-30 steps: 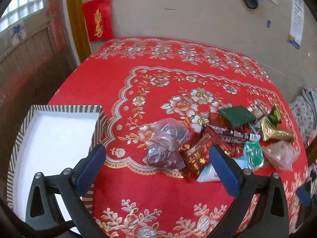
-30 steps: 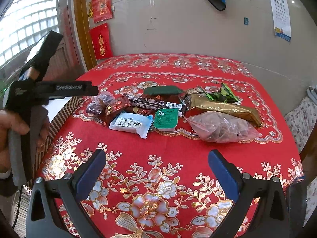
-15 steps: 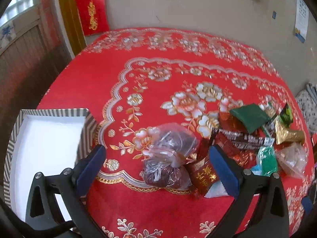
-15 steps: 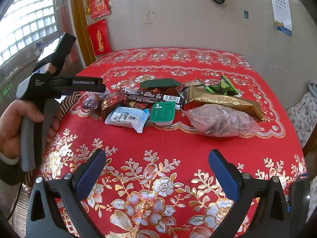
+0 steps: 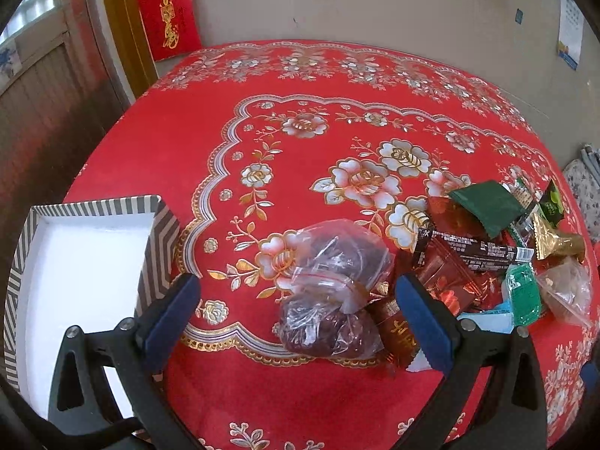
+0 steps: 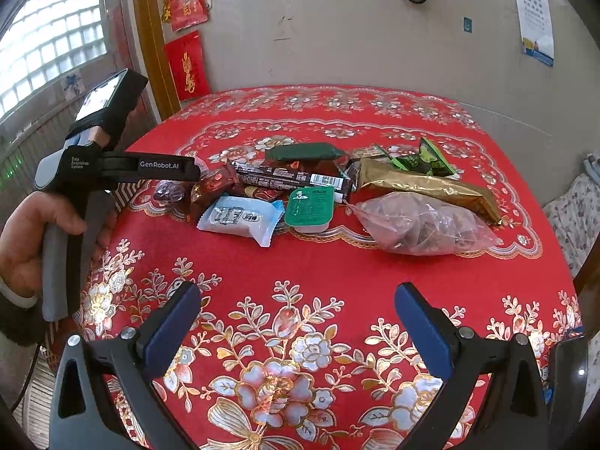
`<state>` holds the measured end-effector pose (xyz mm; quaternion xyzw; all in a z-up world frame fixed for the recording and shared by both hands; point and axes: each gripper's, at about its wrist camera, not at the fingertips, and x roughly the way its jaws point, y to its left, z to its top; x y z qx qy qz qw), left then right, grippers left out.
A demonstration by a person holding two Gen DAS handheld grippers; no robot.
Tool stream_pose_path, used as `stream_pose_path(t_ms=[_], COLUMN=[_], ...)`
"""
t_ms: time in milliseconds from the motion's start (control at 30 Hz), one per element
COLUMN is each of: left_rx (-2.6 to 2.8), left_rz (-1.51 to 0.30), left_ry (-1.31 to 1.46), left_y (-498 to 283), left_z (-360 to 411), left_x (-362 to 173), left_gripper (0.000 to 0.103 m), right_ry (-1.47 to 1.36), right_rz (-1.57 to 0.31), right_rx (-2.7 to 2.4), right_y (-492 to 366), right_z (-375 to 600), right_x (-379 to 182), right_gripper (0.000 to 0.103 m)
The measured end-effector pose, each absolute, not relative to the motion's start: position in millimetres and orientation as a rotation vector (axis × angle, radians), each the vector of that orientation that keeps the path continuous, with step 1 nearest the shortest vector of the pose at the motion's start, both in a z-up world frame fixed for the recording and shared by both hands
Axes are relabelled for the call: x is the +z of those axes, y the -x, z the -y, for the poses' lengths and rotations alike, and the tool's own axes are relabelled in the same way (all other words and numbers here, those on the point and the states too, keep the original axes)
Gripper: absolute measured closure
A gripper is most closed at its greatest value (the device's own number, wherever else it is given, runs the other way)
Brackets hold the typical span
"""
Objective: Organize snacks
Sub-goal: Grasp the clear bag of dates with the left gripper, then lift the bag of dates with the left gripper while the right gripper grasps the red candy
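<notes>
Worktop under a red floral cloth carries everything; striped box with a white inside sits at its left edge, nothing in the part I can see, so I judge the sorting has barely begun; the snack pile lies well apart from it toward the right.

My left hand-held gripper is spread wide and holds nothing; it hangs over the clear bag of dark red fruit, which sits between the fingers in view; whether a finger touches it I cannot tell; step in hand, I judge, is the reach for the first pick. Next move calls for dropping lower, pinching the bunched plastic near the zip, then carrying it left to the box; soft bag may slip or drag the red wrapper touching it.

My right hand-held gripper is also wide and holds nothing; it waits near the front edge, apart from the pile.

Writing: "GenRobot.AI" on the left tool's arm, "Data Acquisition System" on its body, I think; gold characters on the red wrapper and wall hangings, not legible; barcode on the dark bar; print on the white pack and green-lidded cup too small.
</notes>
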<state>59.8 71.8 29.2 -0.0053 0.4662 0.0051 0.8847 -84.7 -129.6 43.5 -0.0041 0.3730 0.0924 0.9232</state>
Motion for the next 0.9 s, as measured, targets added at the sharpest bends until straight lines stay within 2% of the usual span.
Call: stream_pose_path(t_ms=[67, 100, 133, 167, 233, 300, 567, 900], left_rx=[0.009, 0.003, -0.002, -0.011, -0.048, -0.071, -0.054, -0.050], left_rz=[-0.970, -0.971, -0.977, -0.986, -1.009, -1.022, -1.006, -0.935], left_ry=[0.007, 0.004, 0.000, 0.001, 0.018, 0.020, 0.053, 0.097], left_y=[-60.3, -60.3, -60.7, -61.0, -61.7, -60.8, -54.2, -12.0], left_z=[-70.9, -70.5, -69.9, -69.4, -67.3, -64.0, -75.2, -101.8], left_x=[28.3, 27.7, 26.6, 25.3, 22.6, 20.9, 24.6, 54.1], left_gripper=[0.002, 0.009, 0.020, 0.025, 0.044, 0.052, 0.054, 0.054], right_ry=[0.010, 0.010, 0.011, 0.010, 0.006, 0.002, -0.040, -0.102], right_rz=[-0.768, -0.768, -0.768, -0.769, -0.772, -0.772, -0.777, -0.891], right_rx=[0.190, 0.190, 0.190, 0.190, 0.191, 0.194, 0.237, 0.280], right_y=[84.5, 84.1, 83.8, 83.3, 81.4, 79.1, 41.2, -18.5], right_z=[128.5, 128.2, 127.9, 127.7, 127.4, 126.3, 106.5, 67.3], right_x=[43.8, 43.8, 43.9, 44.1, 45.2, 47.1, 61.5, 44.3], right_gripper=[0.000, 0.000, 0.000, 0.000, 0.000, 0.000, 0.000, 0.003])
